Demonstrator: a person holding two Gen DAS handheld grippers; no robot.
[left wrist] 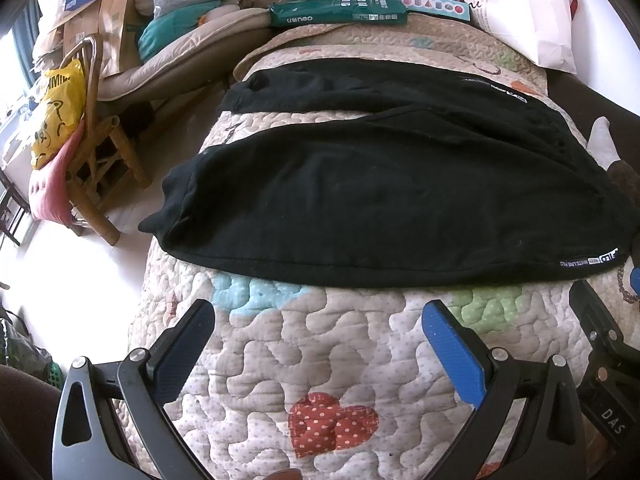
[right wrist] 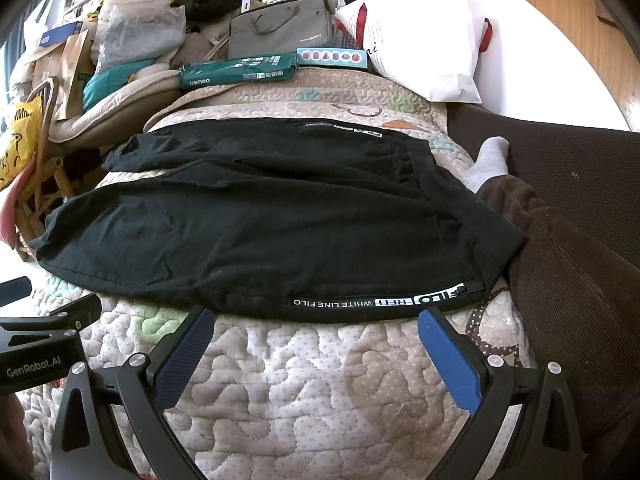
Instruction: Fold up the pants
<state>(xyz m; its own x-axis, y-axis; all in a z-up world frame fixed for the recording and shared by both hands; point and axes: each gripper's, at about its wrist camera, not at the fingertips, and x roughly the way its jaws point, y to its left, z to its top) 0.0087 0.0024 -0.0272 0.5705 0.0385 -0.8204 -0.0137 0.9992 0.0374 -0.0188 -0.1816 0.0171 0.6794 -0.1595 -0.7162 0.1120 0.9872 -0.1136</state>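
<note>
Black pants [left wrist: 380, 200] lie spread flat across a quilted bed cover, legs pointing left, waist at the right, with a white-lettered stripe along the near edge [right wrist: 376, 302]. The pants [right wrist: 280, 224] fill the middle of the right wrist view too. My left gripper [left wrist: 318, 320] is open and empty, hovering over the quilt just short of the near pant leg. My right gripper [right wrist: 316, 322] is open and empty, its fingertips at the near edge of the pants by the lettered stripe. The right gripper's body shows in the left wrist view [left wrist: 600, 340], and the left gripper's body in the right wrist view [right wrist: 40, 344].
The quilt [left wrist: 328, 360] covers the bed. A green box [left wrist: 340, 10], grey bag [right wrist: 280, 26] and white pillow [right wrist: 424, 44] sit at the far end. A person's socked foot [right wrist: 488, 160] and brown-trousered leg [right wrist: 568, 280] lie right. A wooden chair [left wrist: 100, 152] with a yellow bag stands left.
</note>
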